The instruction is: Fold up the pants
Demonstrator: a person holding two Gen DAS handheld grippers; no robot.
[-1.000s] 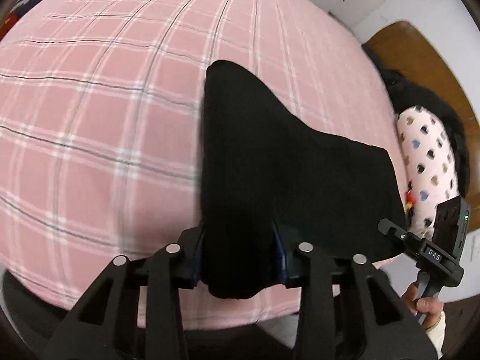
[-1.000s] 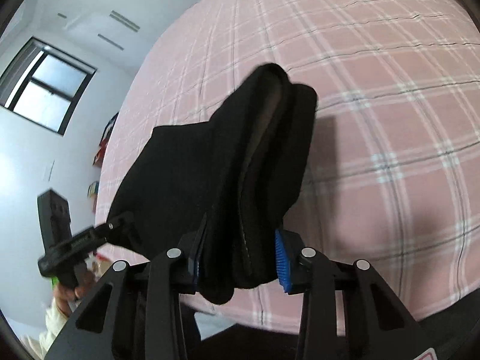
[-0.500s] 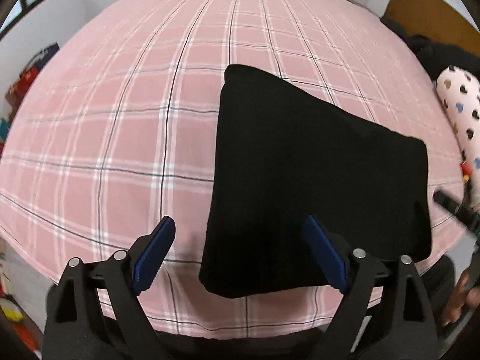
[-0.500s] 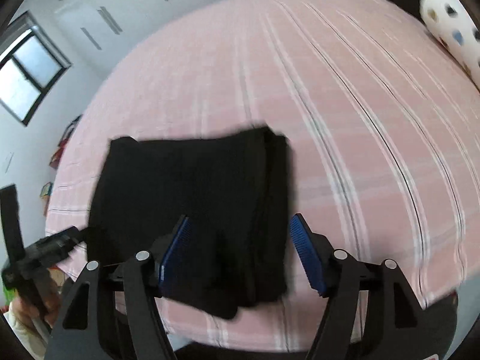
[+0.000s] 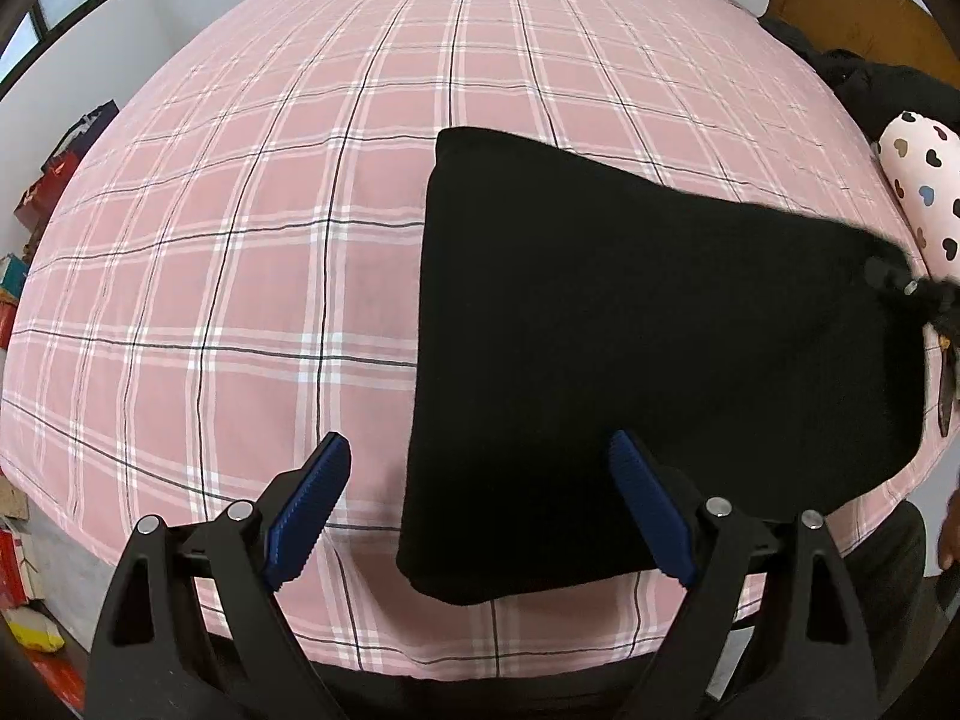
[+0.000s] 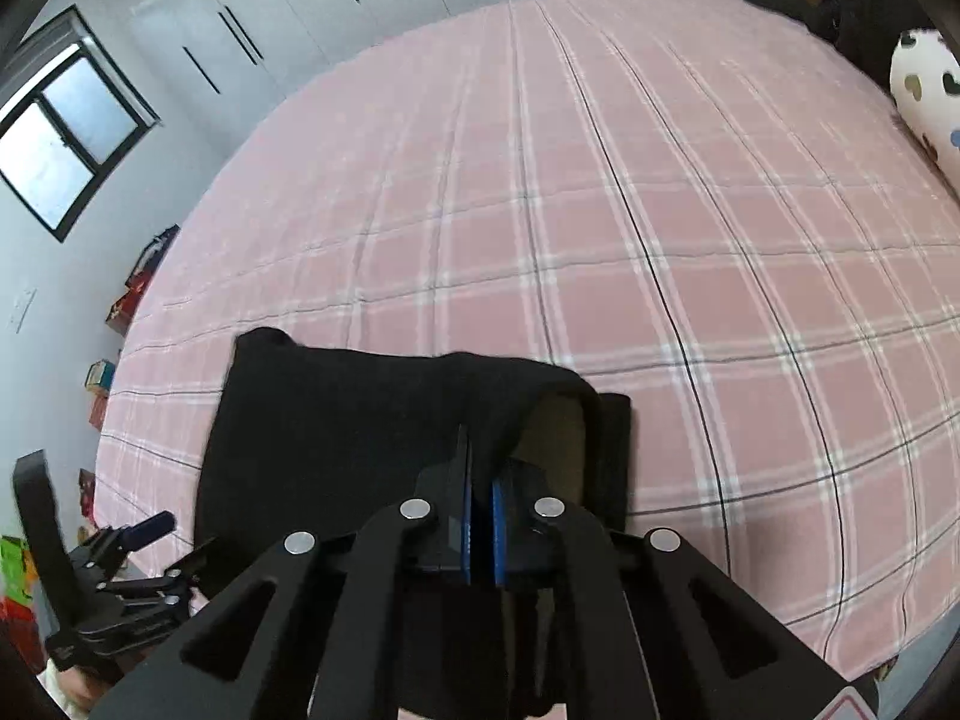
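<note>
The black pants (image 5: 648,348) lie folded into a flat rectangle near the front edge of the pink plaid bed (image 5: 270,228). My left gripper (image 5: 480,510) is open and empty, its blue pads apart above the pants' near left corner. In the right wrist view the pants (image 6: 360,420) lie at lower left, with the right end's top layer lifted and a lighter lining showing. My right gripper (image 6: 478,534) has its blue pads pressed together over that end; whether cloth is pinched between them I cannot tell. It shows blurred at the left wrist view's right edge (image 5: 900,288).
A white pillow with heart spots (image 5: 924,180) and dark clothing (image 5: 870,78) lie at the bed's right side by a brown headboard (image 5: 852,6). Boxes and bags (image 5: 36,198) stand on the floor to the left. A window (image 6: 66,144) and white wardrobes are behind.
Both grippers let go of the pants, which dropped flat on the bed. The left gripper opened wide and pulled back. The right gripper opened, then closed at the pants' right end.
</note>
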